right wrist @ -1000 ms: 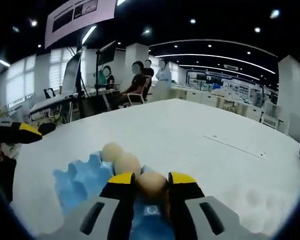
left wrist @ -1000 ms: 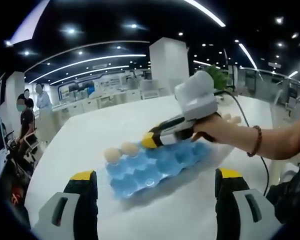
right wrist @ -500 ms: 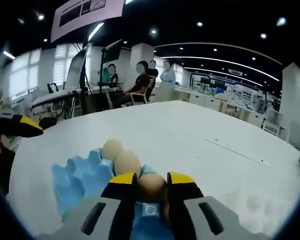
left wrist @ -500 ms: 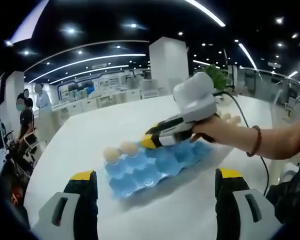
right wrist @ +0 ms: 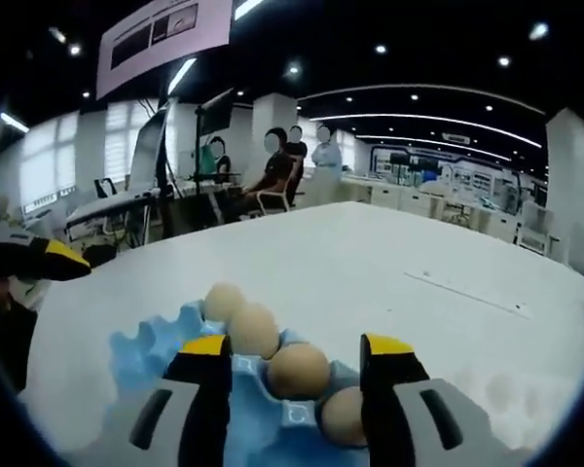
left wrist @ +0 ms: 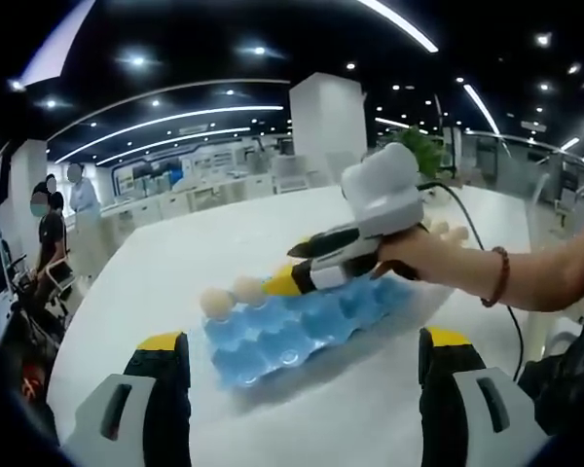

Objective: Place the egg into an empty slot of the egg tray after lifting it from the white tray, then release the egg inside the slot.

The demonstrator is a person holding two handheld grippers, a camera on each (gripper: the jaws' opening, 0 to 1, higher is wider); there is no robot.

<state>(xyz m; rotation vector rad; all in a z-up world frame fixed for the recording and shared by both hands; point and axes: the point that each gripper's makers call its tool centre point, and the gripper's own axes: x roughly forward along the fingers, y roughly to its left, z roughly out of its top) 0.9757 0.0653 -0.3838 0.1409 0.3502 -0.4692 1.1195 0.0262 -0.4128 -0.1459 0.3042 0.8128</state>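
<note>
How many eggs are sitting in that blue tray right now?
4 in the right gripper view, in a row along the blue egg tray: far egg, second egg, third egg between the open right gripper jaws, fourth egg nearest. More could be hidden.

Four eggs (right wrist: pixel 298 371) sit in one blue egg tray (right wrist: pixel 156 345); two grippers (right wrist: pixel 302 352), three seated people at eleven o'clock.

egg tray (right wrist: pixel 151 355): light blue | eggs (right wrist: pixel 297 370): tan/beige | surface (right wrist: pixel 370 282): white | right tool (right wrist: pixel 297 362): grey, yellow tips | left tool (left wrist: pixel 297 355): grey-black, yellow tips | bracelet (left wrist: pixel 498 275): dark red beads
</note>
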